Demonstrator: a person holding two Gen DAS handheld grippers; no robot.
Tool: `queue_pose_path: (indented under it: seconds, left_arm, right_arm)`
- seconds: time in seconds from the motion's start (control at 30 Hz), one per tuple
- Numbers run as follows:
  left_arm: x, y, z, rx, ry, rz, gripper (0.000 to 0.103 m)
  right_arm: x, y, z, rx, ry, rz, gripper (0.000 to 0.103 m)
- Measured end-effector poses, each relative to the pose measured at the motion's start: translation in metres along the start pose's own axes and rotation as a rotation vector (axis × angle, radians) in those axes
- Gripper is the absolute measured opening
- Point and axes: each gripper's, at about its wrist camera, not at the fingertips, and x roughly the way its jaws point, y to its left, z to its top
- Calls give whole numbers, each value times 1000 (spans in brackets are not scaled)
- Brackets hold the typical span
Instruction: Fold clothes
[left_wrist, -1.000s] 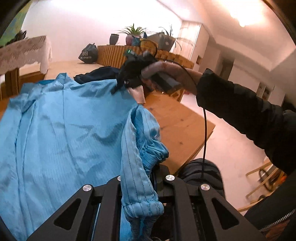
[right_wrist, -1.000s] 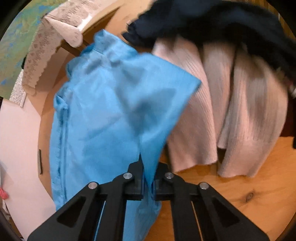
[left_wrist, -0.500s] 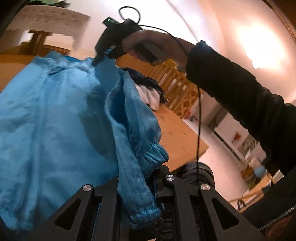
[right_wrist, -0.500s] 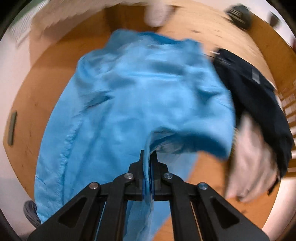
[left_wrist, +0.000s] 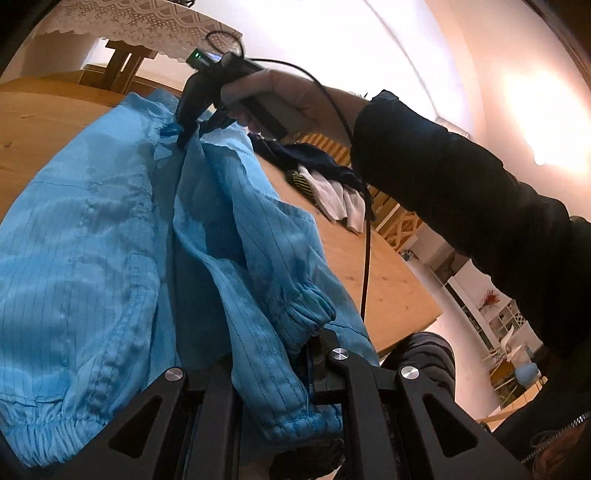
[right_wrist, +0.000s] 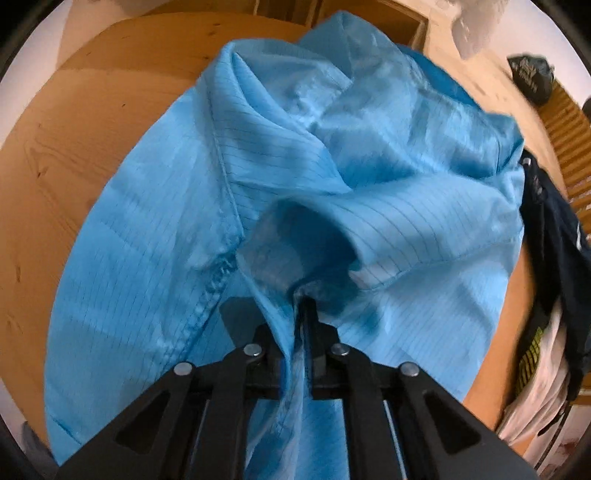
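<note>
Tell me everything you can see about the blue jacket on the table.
The blue jacket is thin, slightly shiny fabric with fine dark pinstripes, stitched seams and elastic gathered cuffs. It lies rumpled and partly folded over itself on the wooden table. The left gripper pinches a sleeve near its cuff; the right gripper has fabric between its jaws, which are opening.

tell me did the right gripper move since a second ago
Yes. In the left wrist view the right gripper carried the blue garment away from the pale sweater, toward the lace-covered table.
</note>
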Motion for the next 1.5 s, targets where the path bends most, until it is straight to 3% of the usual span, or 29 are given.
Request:
queue_pose_path:
  seconds: [0.07,0.13,0.27,0.4,0.6,0.77,0.87,0.93,1.07,1.23,1.3,1.4,1.5]
  left_arm:
    - [0,0,0,-5,2,1,10]
    - [-2,1,-2,-15,3,2,10]
    - [-7,1,-4,-30,6,6,10]
    - [-12,-1,-11,-23,22,47,11]
    - [-15,-4,-23,-15,44,112,13]
    - [-35,-10,-32,-24,86,164,49]
    - [-64,-17,-36,4,90,216,59]
    - [-82,-18,-32,25,99,241,59]
    - [-97,-23,6,133,119,256,62]
    - [-60,-27,51,353,190,280,64]
    - [-48,-15,58,387,232,318,64]
    - [-33,7,67,410,301,366,64]
    - [-29,28,66,383,361,386,64]
  right_arm:
    - [-12,-7,-6,1,-10,46,26]
    - [-34,-15,-17,-1,-46,97,34]
    - [-78,-38,-53,-13,-137,139,34]
    - [-75,-70,-94,1,-133,-16,34]
    - [-23,-71,-114,-13,-36,-68,34]
    - [-36,-67,-117,-49,-70,-103,34]
    - [-56,-70,-123,-58,-95,-117,34]
    - [-70,-72,-126,-64,-111,-126,34]
    - [-107,-70,-164,-78,-151,11,34]
    - [-133,-52,-219,-77,-134,178,34]
    - [-145,-34,-241,-123,-137,218,34]
    - [-149,-8,-262,-248,-123,244,34]
    - [-142,20,-276,-353,-76,171,34]
